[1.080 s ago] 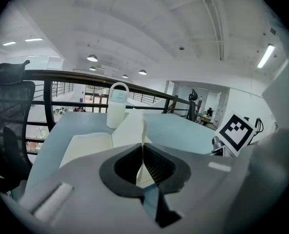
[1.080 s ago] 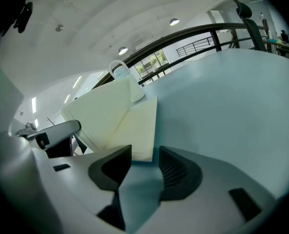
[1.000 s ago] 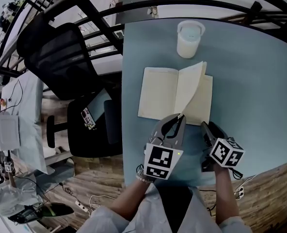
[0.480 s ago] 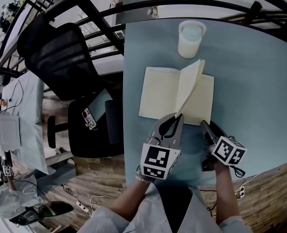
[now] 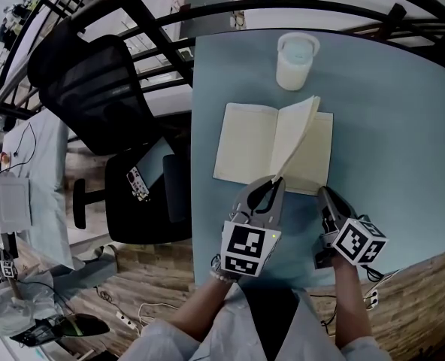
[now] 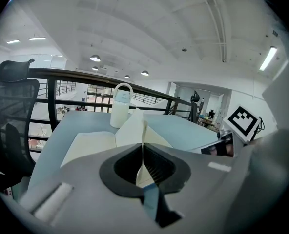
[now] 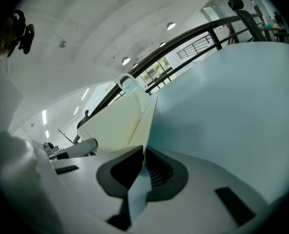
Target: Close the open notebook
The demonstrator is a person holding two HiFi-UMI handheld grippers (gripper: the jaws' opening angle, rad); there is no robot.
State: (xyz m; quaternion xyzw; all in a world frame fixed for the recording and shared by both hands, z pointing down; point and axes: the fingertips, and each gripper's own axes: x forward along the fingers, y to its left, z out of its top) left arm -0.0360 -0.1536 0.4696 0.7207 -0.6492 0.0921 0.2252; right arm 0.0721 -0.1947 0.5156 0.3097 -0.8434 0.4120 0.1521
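Observation:
An open cream notebook [image 5: 245,140] lies on the blue-grey table [image 5: 388,126]. One leaf [image 5: 298,138] stands up from its middle. My left gripper [image 5: 273,182] is shut on that leaf's near edge; in the left gripper view the thin leaf [image 6: 143,130] runs straight into the closed jaws [image 6: 143,161]. My right gripper [image 5: 324,194] is at the near right corner of the notebook. Its jaws have just been closing, and in the right gripper view they [image 7: 143,152] pinch the right-hand cover's edge [image 7: 149,118], which tilts up off the table.
A white bottle with a handle [image 5: 295,60] stands on the table behind the notebook, also in the left gripper view [image 6: 121,106]. A black office chair [image 5: 95,89] stands left of the table. A dark railing [image 5: 207,10] runs behind it.
The right gripper's jaws have gone from open to shut at the notebook's near right corner, and that hand has shifted slightly. The left gripper keeps its hold on the raised leaf.

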